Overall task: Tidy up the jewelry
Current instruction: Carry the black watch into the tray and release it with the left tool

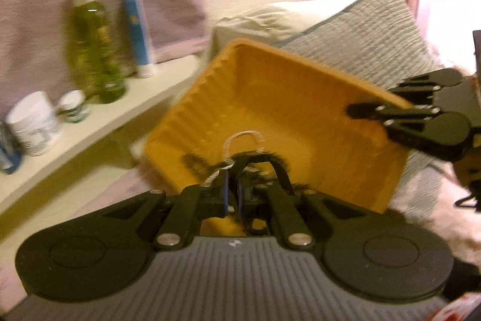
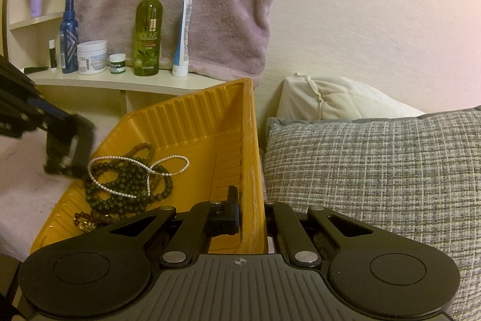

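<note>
A yellow plastic tray (image 2: 210,116) is tilted, held up off the bed. My right gripper (image 2: 251,212) is shut on the tray's right rim; in the left wrist view it (image 1: 360,110) clamps the rim of the tray (image 1: 270,98). Inside lie a dark bead necklace (image 2: 126,185), a thin pearl necklace (image 2: 141,167) and a small brown-and-gold piece (image 2: 85,223). My left gripper (image 1: 233,191) is nearly shut at the tray's near edge, with the pearl strand (image 1: 240,140) and dark beads (image 1: 261,158) around its fingertips. Blur hides whether it grips them.
A white shelf (image 2: 120,81) holds an olive spray bottle (image 2: 148,29), a blue-and-white tube (image 2: 182,41), white jars (image 2: 91,57) and a blue bottle (image 2: 68,35). A mauve towel (image 2: 195,5) hangs behind. A grey pillow (image 2: 375,170) and cream pillow (image 2: 330,98) lie right.
</note>
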Action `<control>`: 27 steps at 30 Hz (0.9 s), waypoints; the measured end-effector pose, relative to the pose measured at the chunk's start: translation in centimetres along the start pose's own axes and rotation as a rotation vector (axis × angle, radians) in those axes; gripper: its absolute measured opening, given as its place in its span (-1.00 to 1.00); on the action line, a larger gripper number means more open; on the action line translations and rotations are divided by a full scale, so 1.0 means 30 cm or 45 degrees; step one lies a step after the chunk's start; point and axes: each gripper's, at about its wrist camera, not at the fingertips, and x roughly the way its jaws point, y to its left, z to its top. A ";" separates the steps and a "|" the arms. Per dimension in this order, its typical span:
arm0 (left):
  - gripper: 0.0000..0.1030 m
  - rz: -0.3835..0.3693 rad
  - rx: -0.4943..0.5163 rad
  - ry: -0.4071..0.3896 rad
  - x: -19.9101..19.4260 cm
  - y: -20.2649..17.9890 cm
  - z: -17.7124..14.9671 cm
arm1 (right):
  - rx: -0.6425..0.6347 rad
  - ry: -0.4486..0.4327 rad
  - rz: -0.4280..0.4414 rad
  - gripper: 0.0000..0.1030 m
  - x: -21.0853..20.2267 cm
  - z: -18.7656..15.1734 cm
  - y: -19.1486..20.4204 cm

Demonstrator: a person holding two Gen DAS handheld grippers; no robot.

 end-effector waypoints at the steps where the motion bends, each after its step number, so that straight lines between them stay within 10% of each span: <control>1: -0.90 -0.012 0.004 -0.002 0.010 -0.017 0.002 | 0.003 0.000 0.001 -0.93 0.000 0.000 -0.001; 16: -0.63 -0.070 -0.073 -0.062 0.071 -0.072 0.002 | 0.022 0.004 -0.004 -0.93 0.000 -0.003 -0.003; 27: -0.34 0.327 -0.331 -0.138 -0.083 0.151 -0.187 | 0.025 0.003 -0.007 -0.93 -0.002 -0.009 -0.004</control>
